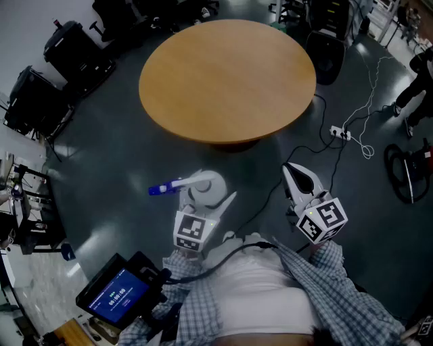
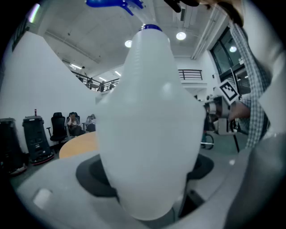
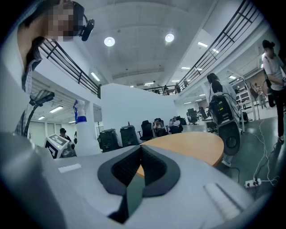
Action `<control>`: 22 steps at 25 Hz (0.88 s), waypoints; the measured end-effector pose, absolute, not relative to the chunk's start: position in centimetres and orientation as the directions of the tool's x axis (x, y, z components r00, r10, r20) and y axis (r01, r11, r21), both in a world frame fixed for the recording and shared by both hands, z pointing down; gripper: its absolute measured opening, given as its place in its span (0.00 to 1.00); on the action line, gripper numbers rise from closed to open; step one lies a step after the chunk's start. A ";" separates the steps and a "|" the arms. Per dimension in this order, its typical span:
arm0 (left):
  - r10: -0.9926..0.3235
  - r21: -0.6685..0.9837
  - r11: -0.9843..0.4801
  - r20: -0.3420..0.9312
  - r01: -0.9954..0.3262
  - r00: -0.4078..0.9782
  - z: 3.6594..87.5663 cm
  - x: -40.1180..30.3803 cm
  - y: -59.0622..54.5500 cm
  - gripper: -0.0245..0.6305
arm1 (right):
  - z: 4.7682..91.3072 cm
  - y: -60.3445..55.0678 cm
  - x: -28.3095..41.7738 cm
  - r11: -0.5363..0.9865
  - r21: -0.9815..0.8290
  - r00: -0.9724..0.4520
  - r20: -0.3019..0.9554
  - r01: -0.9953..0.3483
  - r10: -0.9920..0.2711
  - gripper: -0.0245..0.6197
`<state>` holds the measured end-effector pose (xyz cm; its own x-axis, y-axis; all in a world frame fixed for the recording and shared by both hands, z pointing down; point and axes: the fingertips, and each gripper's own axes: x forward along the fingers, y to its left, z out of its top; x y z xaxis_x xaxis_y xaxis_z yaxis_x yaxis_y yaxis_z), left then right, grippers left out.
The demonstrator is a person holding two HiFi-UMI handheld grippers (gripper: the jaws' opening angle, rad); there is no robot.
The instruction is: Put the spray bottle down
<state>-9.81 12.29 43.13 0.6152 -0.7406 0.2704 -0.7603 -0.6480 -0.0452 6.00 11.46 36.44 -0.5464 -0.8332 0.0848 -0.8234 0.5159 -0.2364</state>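
My left gripper (image 1: 203,194) is shut on a white spray bottle (image 1: 205,185) with a blue spray head (image 1: 162,188) that points left. I hold it in the air over the dark floor, short of the round wooden table (image 1: 226,78). In the left gripper view the bottle (image 2: 149,125) fills the space between the jaws, upright, with its blue head (image 2: 116,3) at the top edge. My right gripper (image 1: 295,177) hangs to the right, shut and with nothing in it; its dark pads (image 3: 152,167) meet. The right gripper view also shows the bottle (image 3: 82,129) at the left.
Black office chairs and cases (image 1: 74,51) stand at the left behind the table. Cables and a power strip (image 1: 338,132) lie on the floor at the right, near a black ring-shaped object (image 1: 406,169). A person (image 1: 416,81) stands at the right edge. A lit screen (image 1: 118,294) sits at my lower left.
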 end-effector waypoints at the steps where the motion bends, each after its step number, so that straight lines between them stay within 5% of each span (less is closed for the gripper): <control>1: -0.740 -0.045 -0.648 0.272 -0.760 0.615 43.2 -9.8 12.2 0.68 | 36.4 11.4 6.1 0.515 -0.237 -0.546 0.085 -0.824 -0.834 0.04; 22: -0.760 -0.063 -0.625 0.274 -0.778 0.589 42.7 -8.2 12.1 0.68 | 36.1 11.3 8.7 0.522 -0.262 -0.553 0.060 -0.812 -0.831 0.04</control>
<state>-8.23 12.12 42.72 0.5888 -0.7603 0.2743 -0.7779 -0.6252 -0.0633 8.70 11.25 36.10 -0.5531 -0.8310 0.0598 -0.8120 0.5216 -0.2620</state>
